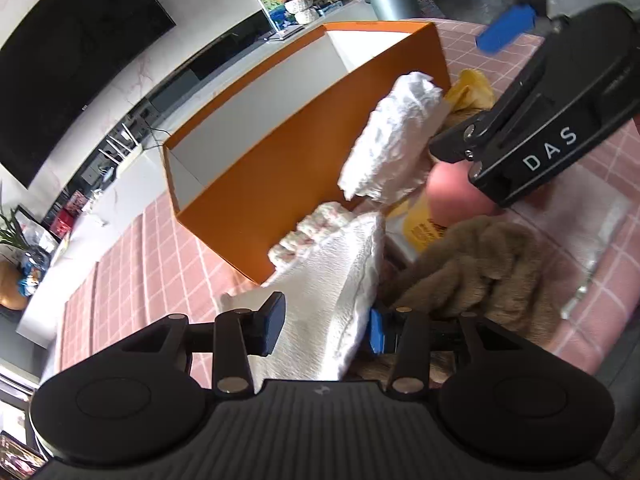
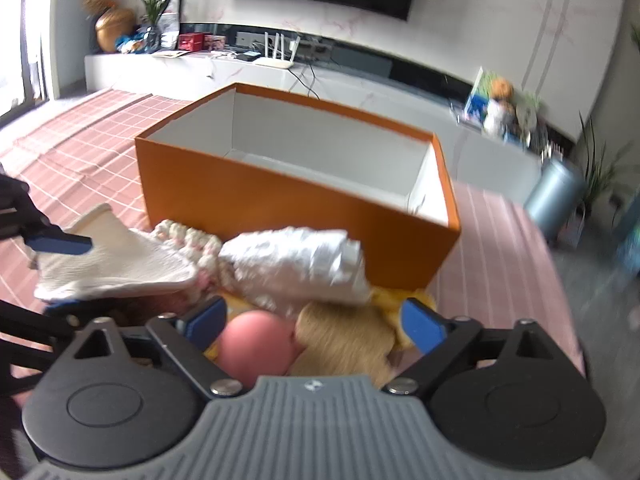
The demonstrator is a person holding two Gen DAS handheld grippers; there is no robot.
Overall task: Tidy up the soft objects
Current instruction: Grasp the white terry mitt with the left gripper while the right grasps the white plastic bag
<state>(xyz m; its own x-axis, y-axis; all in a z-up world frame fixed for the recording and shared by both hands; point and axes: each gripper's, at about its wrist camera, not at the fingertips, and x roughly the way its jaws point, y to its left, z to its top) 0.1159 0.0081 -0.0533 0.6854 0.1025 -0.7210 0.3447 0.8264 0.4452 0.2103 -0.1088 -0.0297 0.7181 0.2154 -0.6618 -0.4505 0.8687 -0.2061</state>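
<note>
- The left hand-held gripper (image 1: 326,326) has its two pads on either side of a white knitted cloth (image 1: 340,280), which lies between them; whether the pads actually press it is hard to tell.
- That cloth rests at the near side of the heap, just before the orange box (image 2: 280,204).
- The orange box stands open and white inside, on the pink checked bench cover (image 2: 80,132).
- A second white crumpled cloth (image 2: 296,268) leans against the box's front wall.
- A cream and pink knitted piece (image 2: 188,240) lies between the two white cloths.
- The right hand-held gripper (image 2: 316,320) is spread wide, gripping nothing.
- Between its fingers sit a pink ball (image 2: 256,344) and a tan furry toy (image 2: 348,340), touching each other.
- A yellow item (image 1: 472,88) shows behind them, beside the box corner.
</note>
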